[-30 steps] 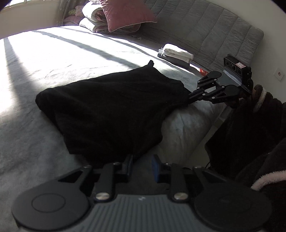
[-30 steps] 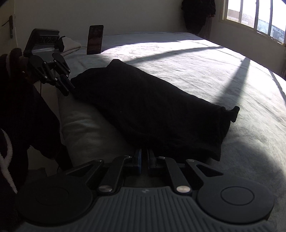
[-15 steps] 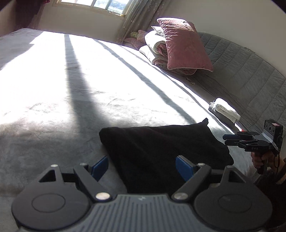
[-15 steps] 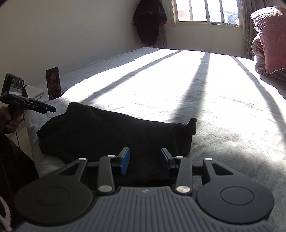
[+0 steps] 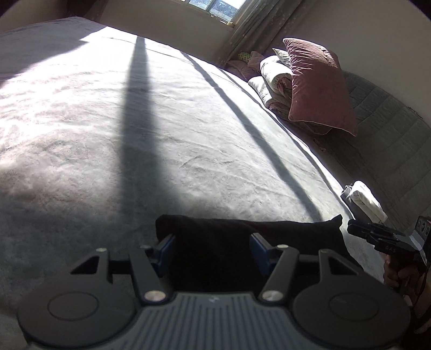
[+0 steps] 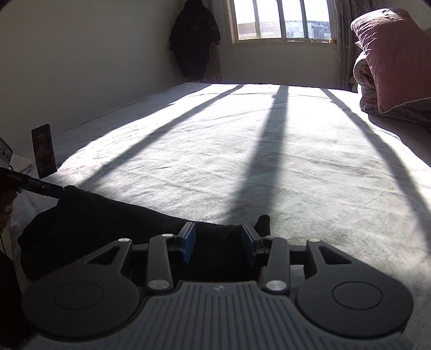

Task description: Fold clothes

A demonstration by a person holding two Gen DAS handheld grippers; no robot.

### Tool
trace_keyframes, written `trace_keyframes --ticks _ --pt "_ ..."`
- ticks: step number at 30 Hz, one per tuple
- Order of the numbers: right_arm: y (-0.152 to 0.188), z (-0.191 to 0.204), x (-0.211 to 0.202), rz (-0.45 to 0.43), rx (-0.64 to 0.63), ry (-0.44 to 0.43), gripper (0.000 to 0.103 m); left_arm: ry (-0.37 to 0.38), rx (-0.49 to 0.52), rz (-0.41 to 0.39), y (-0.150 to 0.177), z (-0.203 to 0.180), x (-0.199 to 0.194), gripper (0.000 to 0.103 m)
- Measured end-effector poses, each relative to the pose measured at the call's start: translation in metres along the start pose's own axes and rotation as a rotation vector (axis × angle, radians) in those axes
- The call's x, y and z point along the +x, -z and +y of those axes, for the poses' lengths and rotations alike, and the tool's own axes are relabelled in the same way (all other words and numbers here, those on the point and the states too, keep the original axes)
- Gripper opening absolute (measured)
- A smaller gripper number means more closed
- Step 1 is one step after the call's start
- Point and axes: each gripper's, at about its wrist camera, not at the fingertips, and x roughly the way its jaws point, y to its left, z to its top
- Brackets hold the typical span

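A black garment [image 5: 242, 237] lies folded in a long bundle near the front edge of the grey bed [image 5: 134, 134]. My left gripper [image 5: 211, 249] hovers over its left end. Its jaws are closing, but the blue pads [image 5: 164, 250] still stand apart and press on nothing. In the right wrist view the same garment [image 6: 94, 223] stretches to the left, and my right gripper [image 6: 218, 242] is open above its right end with dark cloth showing in the gap. Each gripper shows in the other's view: the right gripper [image 5: 355, 231] and the left gripper [image 6: 54, 189].
A maroon pillow [image 5: 320, 86] leans on a rolled quilt [image 5: 274, 78] by the grey padded headboard [image 5: 390, 134]. A white folded cloth [image 5: 366, 199] lies near the bed's edge. A phone [image 6: 44, 150] stands upright at the left. Dark clothes [image 6: 194, 40] hang beside the window [image 6: 280, 18].
Both grippers have let go of the black garment and opened. They have drawn back and rolled level, so more of the bed shows. The garment now lies folded and still.
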Motion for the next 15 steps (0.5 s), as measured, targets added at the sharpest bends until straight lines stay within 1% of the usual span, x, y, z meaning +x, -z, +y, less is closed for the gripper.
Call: trace_keyframes --ticks 1,2,4,9,12,14,15 --pt "-0.001 0.0 0.002 -0.004 -0.013 0.013 0.043 -0.002 -0.003 0.001 0.0 0.0 0.002 0.054" --pt "-0.002 -0.003 0.008 -0.005 -0.023 0.032 0.043 -0.003 -0.007 0.002 0.0 0.0 0.003 0.054" --pt "-0.004 -0.007 0.016 0.003 -0.029 0.042 0.043 -0.004 -0.012 0.004 -0.001 -0.001 0.006 0.052" --pt "-0.005 -0.014 0.03 0.046 -0.034 0.045 0.044 -0.016 -0.028 0.006 -0.003 -0.002 0.014 0.05" --pt "-0.003 -0.013 0.035 0.096 -0.037 0.01 0.044 -0.022 -0.041 0.002 -0.004 -0.001 0.016 0.045" --pt "-0.002 -0.011 0.036 0.119 -0.044 -0.008 0.04 -0.023 -0.048 -0.001 -0.005 0.001 0.017 0.043" --pt "-0.001 -0.011 0.036 0.129 -0.044 -0.019 0.032 -0.024 -0.052 0.0 -0.006 0.002 0.017 0.039"
